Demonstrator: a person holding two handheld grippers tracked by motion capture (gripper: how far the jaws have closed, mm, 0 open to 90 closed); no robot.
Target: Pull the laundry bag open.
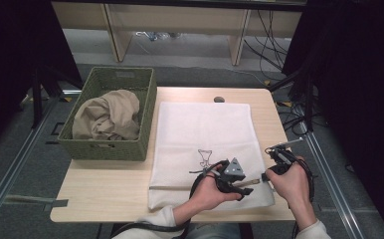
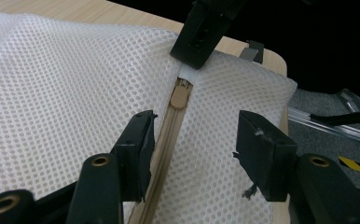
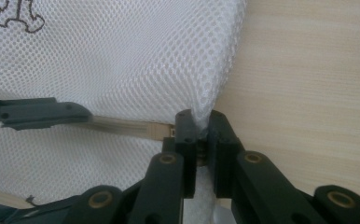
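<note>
1. Right gripper [image 3: 201, 135]: fingers closed tight on the corner of the white mesh laundry bag [image 1: 205, 134], at the end of its beige zipper [image 2: 169, 140]. The pinch sits just past the tan zipper pull [image 2: 179, 97]. Judged purpose: anchoring the fabric so the zipper track stays taut.
2. Left gripper [image 2: 194, 154]: fingers spread wide, holding nothing, straddling the zipper line a short way behind the pull. Judged purpose: lining up to take the pull while the other side holds.
3. The bag lies flat on the light wooden worktop [image 1: 105, 184], its zipper along the near edge, a small dark drawing [image 1: 205, 158] printed on top.
4. Edges: the pinched corner is near the worktop's right edge and not far from its front edge; the right hand [image 1: 292, 184] reaches past the right edge.
5. Open room: bare worktop lies left of the bag in front; a green woven basket [image 1: 113, 147] holding crumpled beige cloth [image 1: 108, 115] stands at the far left, well apart from both grippers.
</note>
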